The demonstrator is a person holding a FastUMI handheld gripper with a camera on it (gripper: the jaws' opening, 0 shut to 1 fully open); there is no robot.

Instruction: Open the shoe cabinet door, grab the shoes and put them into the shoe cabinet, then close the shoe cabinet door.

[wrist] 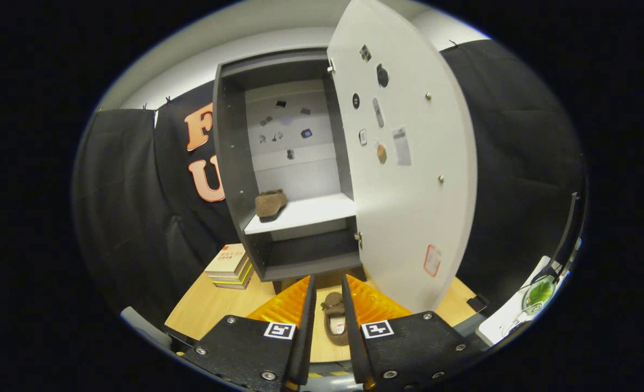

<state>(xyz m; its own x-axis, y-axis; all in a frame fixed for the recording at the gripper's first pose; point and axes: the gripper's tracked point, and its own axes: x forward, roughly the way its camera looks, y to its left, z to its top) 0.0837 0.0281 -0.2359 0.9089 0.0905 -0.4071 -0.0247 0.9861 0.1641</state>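
The dark shoe cabinet [234, 179] stands on the wooden table [207, 310] beyond my fingers. Its white door [409, 179] is swung wide open to the right. One brown shoe [270, 203] sits on the left part of the white shelf [311, 212] inside. A second brown shoe [334, 321] lies on the table below, seen through the narrow gap between my fingers, toe pointing at the cabinet. My gripper [328, 280] hangs above the table in front of the cabinet's base, open by a small gap and touching nothing.
A stack of books [232, 267] lies on the table left of the cabinet's base. The lower cabinet compartment [311, 253] is dark and holds nothing visible. A white device with a green part [537, 294] sits far right. Black cloth surrounds the booth.
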